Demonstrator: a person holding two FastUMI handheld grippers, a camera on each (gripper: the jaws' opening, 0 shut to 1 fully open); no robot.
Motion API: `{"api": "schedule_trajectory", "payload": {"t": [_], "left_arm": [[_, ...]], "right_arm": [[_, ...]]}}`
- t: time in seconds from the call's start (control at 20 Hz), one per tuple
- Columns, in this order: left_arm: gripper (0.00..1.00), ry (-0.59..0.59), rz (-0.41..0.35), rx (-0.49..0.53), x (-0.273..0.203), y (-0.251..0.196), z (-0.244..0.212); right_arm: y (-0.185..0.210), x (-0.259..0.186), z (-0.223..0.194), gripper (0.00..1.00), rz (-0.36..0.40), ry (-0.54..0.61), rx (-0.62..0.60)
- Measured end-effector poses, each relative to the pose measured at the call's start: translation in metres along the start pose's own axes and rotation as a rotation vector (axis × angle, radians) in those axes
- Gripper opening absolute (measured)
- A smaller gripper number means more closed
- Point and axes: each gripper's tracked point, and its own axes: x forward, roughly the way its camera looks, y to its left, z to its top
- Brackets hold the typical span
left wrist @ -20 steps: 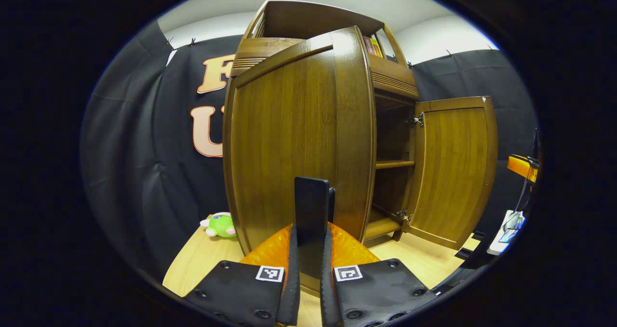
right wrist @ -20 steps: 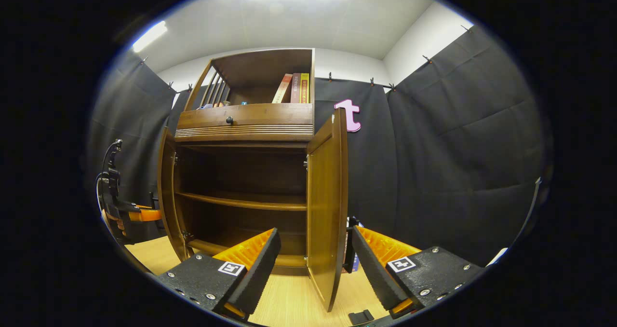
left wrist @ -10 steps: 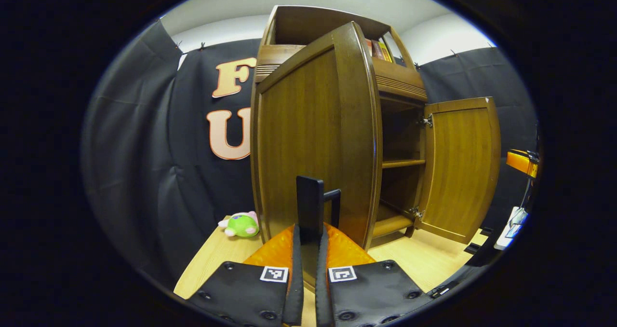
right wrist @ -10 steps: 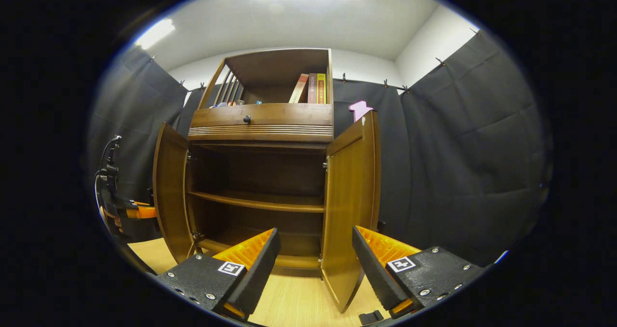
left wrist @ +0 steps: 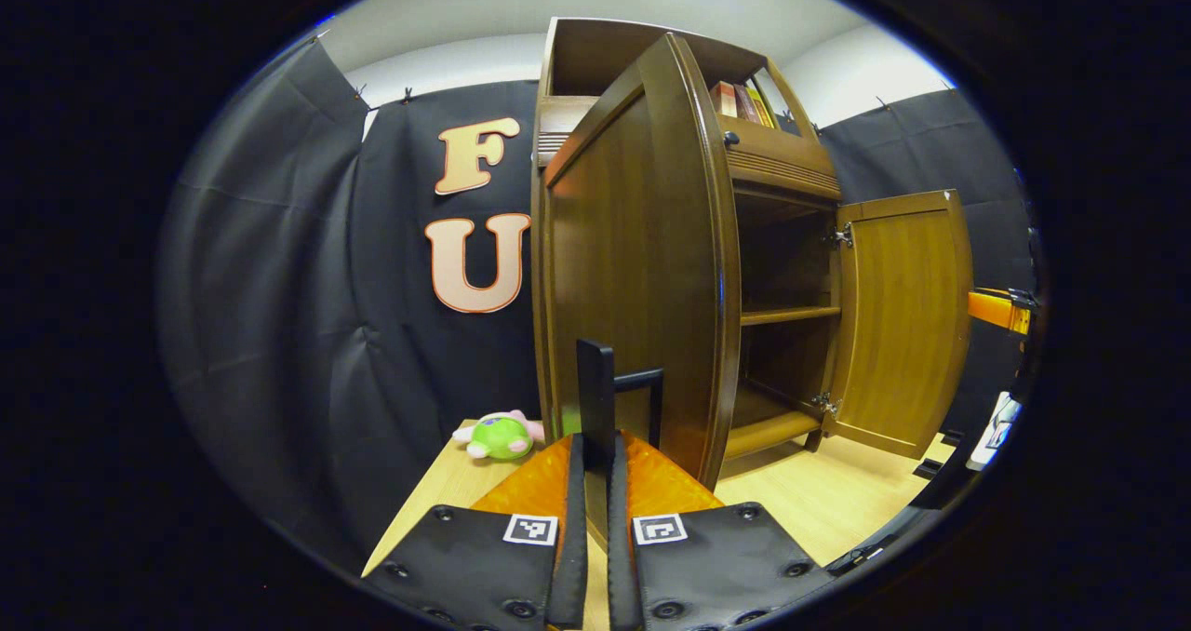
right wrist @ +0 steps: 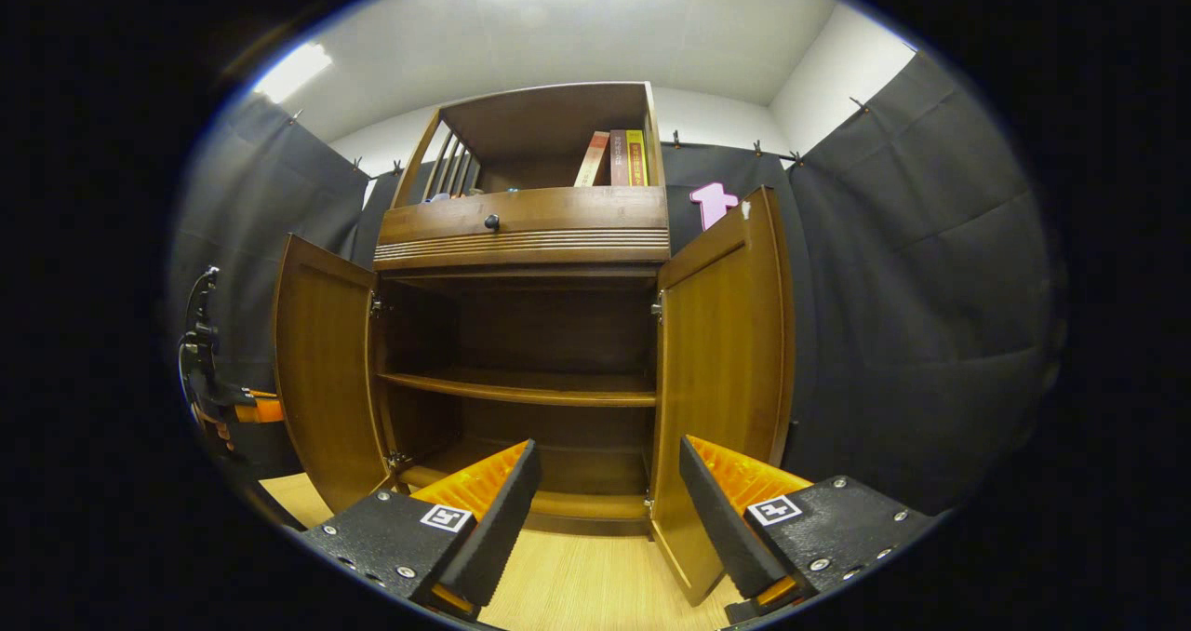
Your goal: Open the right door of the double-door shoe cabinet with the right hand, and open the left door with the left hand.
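Note:
The brown shoe cabinet [right wrist: 526, 231] stands with both doors swung out and two bare shelves showing. In the left gripper view my left gripper [left wrist: 595, 487] is shut on the black bar handle [left wrist: 595, 380] of the left door [left wrist: 633, 277], which stands nearly edge-on. The right door [left wrist: 903, 324] hangs wide open farther off. In the right gripper view my right gripper [right wrist: 605, 510] is open and holds nothing, low in front of the cabinet, with the right door [right wrist: 726, 370] just beyond its right finger. The left door [right wrist: 326, 380] and the left gripper [right wrist: 228, 409] show at the left.
A green plush toy [left wrist: 498, 436] lies on the light wood floor [left wrist: 837, 501] left of the cabinet. Books [right wrist: 619, 156] stand on the top shelf above a drawer with a dark knob [right wrist: 490, 222]. Black cloth walls close in on both sides.
The left door has swung further open with my left gripper shut on its handle. The right gripper view has shifted, so the right door's inner face now shows; that gripper stayed open.

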Motion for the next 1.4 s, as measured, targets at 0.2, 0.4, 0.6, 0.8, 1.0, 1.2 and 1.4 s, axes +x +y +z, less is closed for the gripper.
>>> {"api": "schedule_trajectory", "payload": {"t": [0.2, 0.4, 0.6, 0.8, 1.0, 1.2, 1.4], "left_arm": [[0.16, 0.004, 0.011, 0.013, -0.003, 0.013, 0.000], [0.16, 0.005, 0.010, -0.003, -0.004, 0.025, -0.003], [0.15, -0.003, 0.002, -0.038, -0.003, 0.036, -0.007], [0.15, -0.012, 0.025, -0.070, -0.004, 0.054, -0.009], [0.10, -0.022, 0.028, -0.095, -0.002, 0.067, -0.010], [0.10, -0.028, 0.015, -0.089, 0.000, 0.070, -0.012], [0.08, -0.022, 0.006, -0.086, 0.001, 0.077, -0.012]], "right_arm": [[0.014, 0.009, -0.002, 1.00, 0.025, 0.003, 0.005], [0.018, 0.016, -0.003, 0.92, 0.027, 0.002, 0.010], [0.025, 0.022, -0.004, 0.92, 0.033, 0.005, 0.016], [0.035, 0.026, -0.006, 0.92, 0.046, 0.011, 0.019], [0.046, 0.032, -0.008, 0.92, 0.060, 0.017, 0.021], [0.057, 0.038, -0.013, 0.92, 0.069, 0.026, 0.021], [0.062, 0.041, -0.018, 0.92, 0.075, 0.034, 0.021]]}}
